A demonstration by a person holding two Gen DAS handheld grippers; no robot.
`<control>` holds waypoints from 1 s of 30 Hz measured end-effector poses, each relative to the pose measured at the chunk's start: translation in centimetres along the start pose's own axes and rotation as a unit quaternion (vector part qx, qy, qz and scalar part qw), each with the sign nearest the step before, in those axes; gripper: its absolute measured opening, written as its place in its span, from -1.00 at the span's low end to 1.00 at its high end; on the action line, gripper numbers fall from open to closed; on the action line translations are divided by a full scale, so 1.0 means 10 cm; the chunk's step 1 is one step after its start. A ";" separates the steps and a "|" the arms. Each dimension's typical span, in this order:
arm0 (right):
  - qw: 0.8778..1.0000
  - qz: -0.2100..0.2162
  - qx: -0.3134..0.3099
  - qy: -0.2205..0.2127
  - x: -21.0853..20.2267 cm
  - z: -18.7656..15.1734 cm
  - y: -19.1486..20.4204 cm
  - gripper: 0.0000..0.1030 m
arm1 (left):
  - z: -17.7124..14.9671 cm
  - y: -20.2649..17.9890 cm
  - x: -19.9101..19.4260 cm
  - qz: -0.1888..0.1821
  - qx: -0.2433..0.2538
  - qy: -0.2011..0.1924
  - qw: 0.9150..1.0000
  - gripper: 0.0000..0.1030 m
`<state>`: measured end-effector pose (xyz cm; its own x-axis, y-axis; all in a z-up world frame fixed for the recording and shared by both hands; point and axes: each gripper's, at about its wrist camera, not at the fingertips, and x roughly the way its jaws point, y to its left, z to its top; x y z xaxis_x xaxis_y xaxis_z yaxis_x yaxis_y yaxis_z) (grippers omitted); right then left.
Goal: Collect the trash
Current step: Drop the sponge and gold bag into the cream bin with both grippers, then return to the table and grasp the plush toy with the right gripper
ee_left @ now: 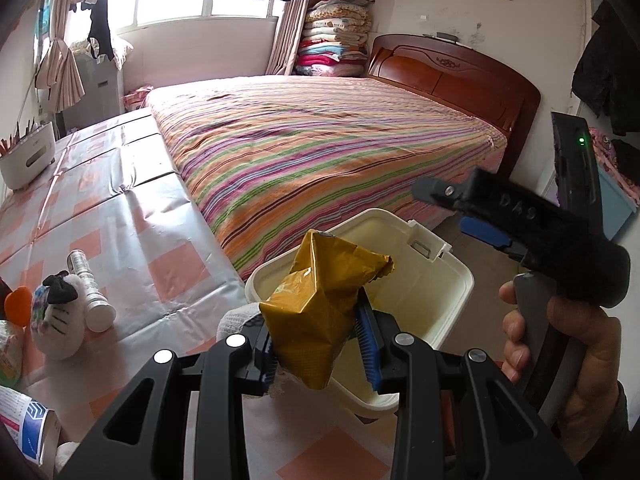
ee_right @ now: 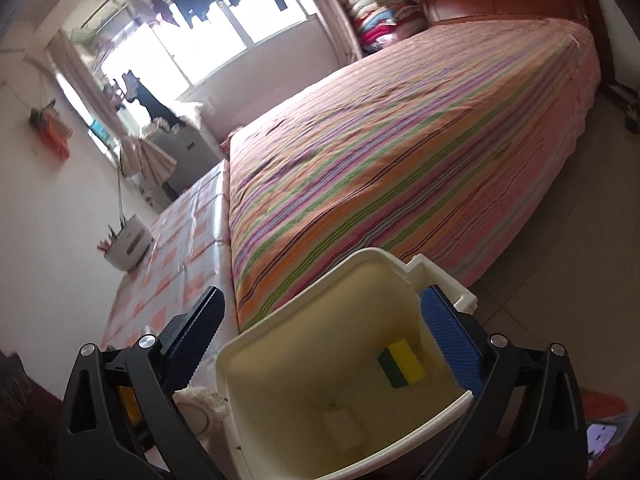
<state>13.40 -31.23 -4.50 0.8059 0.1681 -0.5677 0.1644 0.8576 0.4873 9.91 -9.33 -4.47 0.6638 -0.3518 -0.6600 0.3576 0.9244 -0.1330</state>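
A crumpled golden-yellow wrapper [ee_left: 320, 304] is pinched between the blue pads of my left gripper [ee_left: 316, 332], which is shut on it. It hangs just above the near rim of a white plastic bin [ee_left: 440, 280]. My right gripper [ee_right: 320, 300] stands open over the same bin [ee_right: 248, 344], one finger on each side of the opening and nothing between its pads. Inside the bin is a yellow-and-green sponge [ee_right: 401, 363], and a pale scrap [ee_right: 344, 428] lies at the bottom. In the left wrist view the right gripper [ee_left: 444, 210] shows beyond the bin, held by a hand [ee_left: 560, 340].
A bed with a striped cover [ee_left: 320, 140] fills the room behind the bin. To the left is a table with a shiny checked cloth [ee_left: 120, 220]; it carries a plush toy [ee_left: 60, 320], a white bottle [ee_left: 90, 292], a carton [ee_left: 28, 420] and a white holder [ee_left: 28, 156].
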 end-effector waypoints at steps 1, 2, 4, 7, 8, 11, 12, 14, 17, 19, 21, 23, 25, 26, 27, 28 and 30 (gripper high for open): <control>1.000 -0.013 0.028 -0.006 -0.02 0.03 -0.06 0.89 | 0.01 0.00 0.02 -0.001 -0.001 0.003 1.000 -0.37; 0.998 -0.026 0.060 -0.013 -0.05 0.07 -0.14 0.89 | 0.02 -0.01 0.05 -0.002 -0.001 0.006 1.000 -0.36; 0.992 -0.025 0.120 -0.027 -0.10 0.11 -0.29 0.89 | 0.05 -0.04 0.10 -0.003 0.001 0.009 1.000 -0.34; 0.984 0.023 0.168 -0.053 -0.22 0.15 -0.43 0.89 | 0.10 -0.10 0.19 -0.005 0.005 0.017 1.000 -0.32; 0.982 0.031 0.176 -0.068 -0.28 0.16 -0.46 0.89 | 0.11 -0.14 0.23 -0.006 0.010 0.022 1.000 -0.32; 0.980 0.039 0.155 -0.122 -0.45 0.20 -0.45 0.89 | 0.14 -0.25 0.34 0.003 0.030 0.023 0.999 -0.25; 0.977 0.041 0.150 -0.147 -0.50 0.19 -0.46 0.89 | 0.15 -0.29 0.38 0.004 0.034 0.026 0.999 -0.19; 0.973 0.045 0.139 -0.180 -0.59 0.18 -0.45 0.89 | 0.15 -0.35 0.46 -0.003 0.038 0.034 0.999 -0.16; 0.971 0.042 0.112 -0.206 -0.68 0.17 -0.41 0.89 | 0.16 -0.42 0.56 -0.002 0.045 0.041 0.998 -0.06; 0.971 0.031 0.104 -0.213 -0.72 0.17 -0.40 0.89 | 0.17 -0.45 0.60 0.003 0.050 0.041 0.998 0.17; 0.973 0.025 0.105 -0.205 -0.72 0.17 -0.42 0.89 | 0.17 -0.47 0.62 0.011 0.053 0.036 0.998 0.35; 0.975 0.023 0.111 -0.189 -0.68 0.18 -0.43 0.89 | 0.17 -0.49 0.61 0.015 0.060 0.027 0.998 0.45; 0.977 0.026 0.113 -0.179 -0.62 0.17 -0.42 0.89 | 0.17 -0.49 0.59 0.022 0.068 0.028 0.997 0.51; 0.977 0.024 0.112 -0.178 -0.61 0.16 -0.41 0.89 | 0.17 -0.49 0.57 0.024 0.071 0.029 0.997 0.51; 0.978 0.022 0.107 -0.180 -0.63 0.15 -0.38 0.89 | 0.17 -0.47 0.53 0.025 0.072 0.026 0.997 0.51; 0.978 0.020 0.098 -0.183 -0.64 0.15 -0.34 0.89 | 0.17 -0.45 0.47 0.025 0.071 0.018 0.997 0.51; 0.978 0.016 0.073 -0.194 -0.69 0.13 -0.20 0.89 | 0.15 -0.36 0.28 0.029 0.064 -0.014 0.997 0.51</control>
<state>8.28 -34.70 -0.68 0.9624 -0.0275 -0.2702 0.1924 0.7713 0.6068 11.45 -13.85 -4.70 0.7031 -0.3033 -0.6432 0.3976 0.9176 0.0018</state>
